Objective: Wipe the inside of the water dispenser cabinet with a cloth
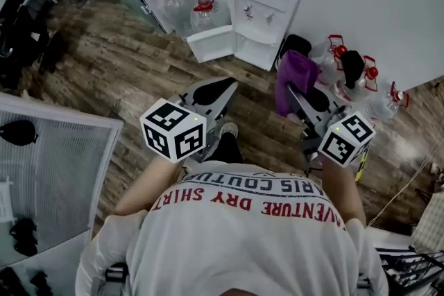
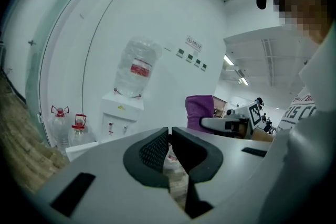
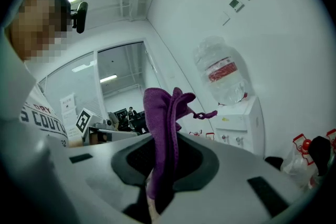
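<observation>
right gripper [image 3: 164, 157] clamped on the cloth [image 3: 163, 113], left gripper [image 2: 170, 140] closed on nothing. the open cabinet [image 1: 255, 50] sits far, just left of the cloth, between the grippers.

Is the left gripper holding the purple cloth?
No, the purple cloth hangs pinched in the right gripper, while the left gripper is shut and empty.
</observation>
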Action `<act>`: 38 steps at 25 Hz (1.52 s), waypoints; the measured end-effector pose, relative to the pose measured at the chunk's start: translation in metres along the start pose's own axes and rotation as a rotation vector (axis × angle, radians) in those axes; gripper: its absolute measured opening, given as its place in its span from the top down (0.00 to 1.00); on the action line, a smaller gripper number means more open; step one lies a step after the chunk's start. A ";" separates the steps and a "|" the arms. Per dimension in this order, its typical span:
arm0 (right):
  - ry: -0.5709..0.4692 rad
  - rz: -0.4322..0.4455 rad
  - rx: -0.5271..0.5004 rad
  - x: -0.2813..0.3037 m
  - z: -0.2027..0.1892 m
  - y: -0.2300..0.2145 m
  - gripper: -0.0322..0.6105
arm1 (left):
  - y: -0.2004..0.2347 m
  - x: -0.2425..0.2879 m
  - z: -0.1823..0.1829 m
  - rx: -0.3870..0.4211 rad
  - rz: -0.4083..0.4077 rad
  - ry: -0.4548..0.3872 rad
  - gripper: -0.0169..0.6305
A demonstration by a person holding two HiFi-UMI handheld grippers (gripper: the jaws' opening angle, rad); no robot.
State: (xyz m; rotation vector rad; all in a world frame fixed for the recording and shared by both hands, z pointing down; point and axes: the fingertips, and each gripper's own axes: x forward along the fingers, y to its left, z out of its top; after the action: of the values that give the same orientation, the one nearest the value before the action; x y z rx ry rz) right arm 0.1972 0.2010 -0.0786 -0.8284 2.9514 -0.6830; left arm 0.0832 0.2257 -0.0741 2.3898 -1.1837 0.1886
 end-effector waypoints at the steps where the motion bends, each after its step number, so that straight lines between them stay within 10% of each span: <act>1: 0.003 -0.007 0.009 0.017 0.005 -0.011 0.84 | 0.017 0.010 0.009 -0.002 -0.007 0.010 0.91; 17: -0.003 -0.164 0.081 0.167 0.047 -0.138 0.83 | 0.204 0.137 0.083 -0.015 -0.087 0.085 0.91; 38: 0.066 -0.072 0.053 0.172 -0.005 -0.215 0.83 | 0.208 0.211 0.043 0.021 -0.063 0.064 0.91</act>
State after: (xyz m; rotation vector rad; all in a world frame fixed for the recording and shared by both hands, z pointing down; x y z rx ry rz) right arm 0.1556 -0.0474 0.0332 -0.9299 2.9592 -0.8040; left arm 0.0485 -0.0535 0.0269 2.4167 -1.0806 0.2565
